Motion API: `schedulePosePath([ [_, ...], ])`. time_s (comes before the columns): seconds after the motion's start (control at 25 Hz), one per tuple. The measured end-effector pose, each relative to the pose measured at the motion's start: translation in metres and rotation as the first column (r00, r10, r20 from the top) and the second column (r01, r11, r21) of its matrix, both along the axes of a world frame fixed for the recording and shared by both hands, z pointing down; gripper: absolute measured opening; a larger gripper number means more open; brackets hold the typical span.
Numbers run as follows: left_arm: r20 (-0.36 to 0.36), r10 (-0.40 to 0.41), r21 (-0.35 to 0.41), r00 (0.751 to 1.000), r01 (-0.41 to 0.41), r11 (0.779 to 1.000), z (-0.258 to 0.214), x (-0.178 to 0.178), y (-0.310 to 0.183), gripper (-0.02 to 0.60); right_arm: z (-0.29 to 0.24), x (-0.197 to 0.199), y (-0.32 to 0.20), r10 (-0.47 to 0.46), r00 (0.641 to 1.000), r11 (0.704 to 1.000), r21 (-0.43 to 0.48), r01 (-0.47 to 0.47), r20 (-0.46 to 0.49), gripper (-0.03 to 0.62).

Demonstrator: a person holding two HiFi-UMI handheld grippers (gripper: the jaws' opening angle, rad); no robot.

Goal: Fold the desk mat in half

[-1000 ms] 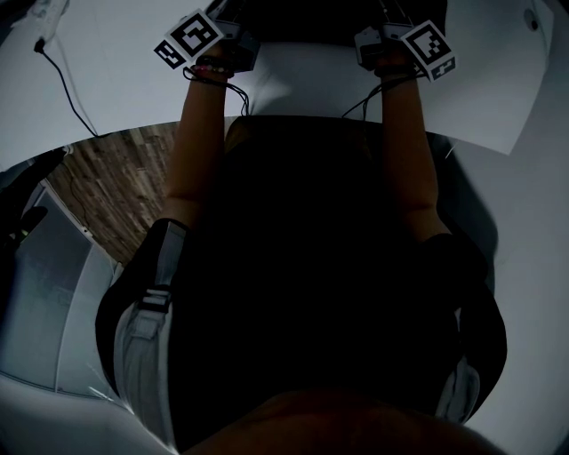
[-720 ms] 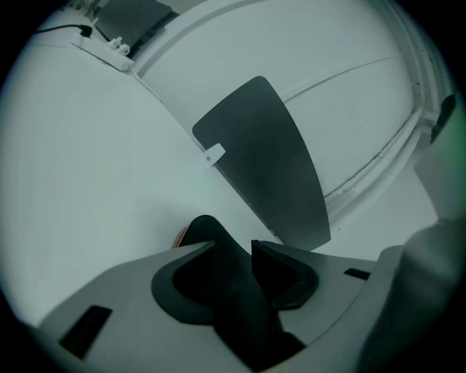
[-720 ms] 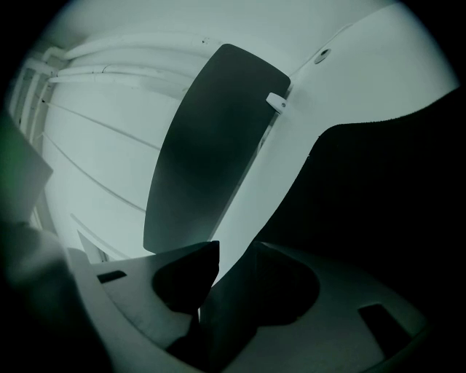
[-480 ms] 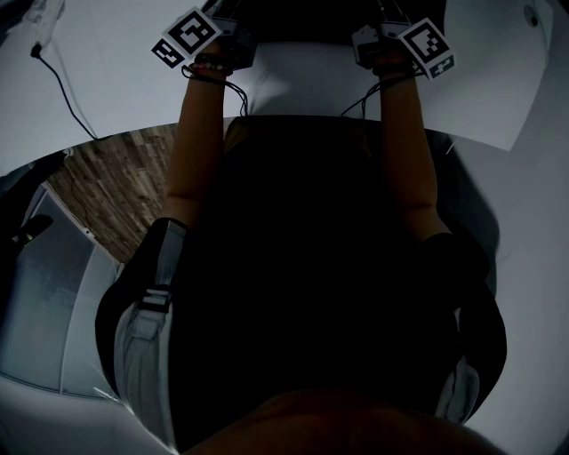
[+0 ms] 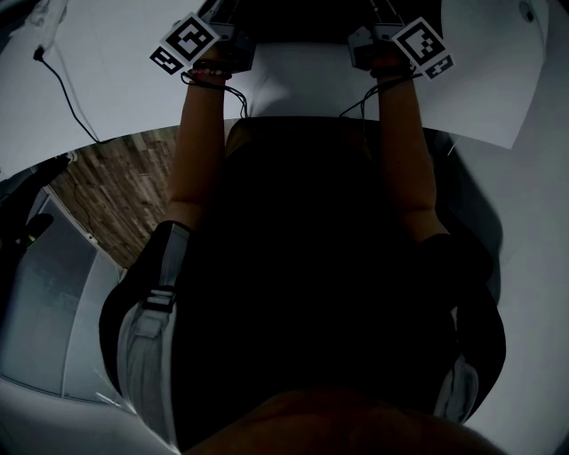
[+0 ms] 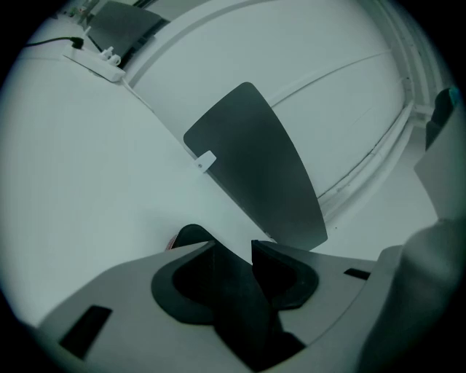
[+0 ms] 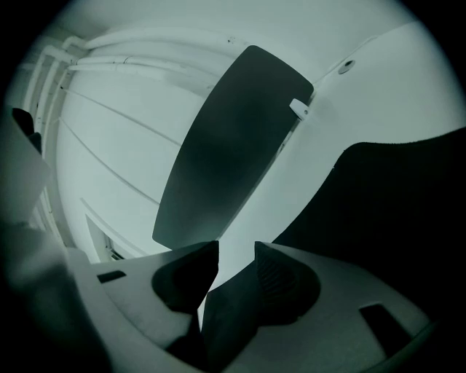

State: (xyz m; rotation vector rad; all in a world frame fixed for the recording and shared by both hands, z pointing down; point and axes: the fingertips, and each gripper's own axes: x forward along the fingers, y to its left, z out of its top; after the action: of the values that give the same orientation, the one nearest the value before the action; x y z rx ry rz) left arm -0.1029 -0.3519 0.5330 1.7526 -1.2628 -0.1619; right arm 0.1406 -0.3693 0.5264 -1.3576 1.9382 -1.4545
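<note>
Head view: both of my operator's forearms reach to the far edge of the frame over the plain white table top (image 5: 107, 80). The left gripper (image 5: 227, 37) and right gripper (image 5: 378, 40) sit level with each other and well apart, marker cubes up. Their jaw tips are cut off by the top of the frame. The thin dark desk mat (image 5: 302, 18) shows here only as a dark strip at the far edge, between the two tongs. A thin black cable (image 5: 67, 84) trails on the table at far left. A wood-plank floor (image 5: 116, 187) shows near left, below the table's curved edge.

Left gripper view: the left gripper (image 6: 234, 248) has its jaws apart, and they have just been opening. The mat's dark sheet sits low in the gap and pale table shows between the tips, so I read no pinch. Beyond is a dark grey flat panel with rounded corners (image 6: 255, 160), with a small white clip (image 6: 206, 160) on its left edge, at the far table edge.

Right gripper view: the right gripper (image 7: 236, 251) has its jaws apart by about as much. The mat sheet stands in the gap beside the ribbed right-hand pad, and a pale sliver shows next to the other jaw, so it is not clamped. A big black stretch of mat fills the right side. The same panel stands far centre.
</note>
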Motion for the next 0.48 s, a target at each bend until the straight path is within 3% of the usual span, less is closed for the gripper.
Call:
schedulePosePath([
  [0.48, 0.009, 0.017, 0.072, 1.0, -0.018, 0.997, -0.031, 0.01, 0.001, 0.161, -0.025, -0.013, -0.001, -0.062, 0.998, 0.996, 0.058, 0.064, -0.026, 0.155],
])
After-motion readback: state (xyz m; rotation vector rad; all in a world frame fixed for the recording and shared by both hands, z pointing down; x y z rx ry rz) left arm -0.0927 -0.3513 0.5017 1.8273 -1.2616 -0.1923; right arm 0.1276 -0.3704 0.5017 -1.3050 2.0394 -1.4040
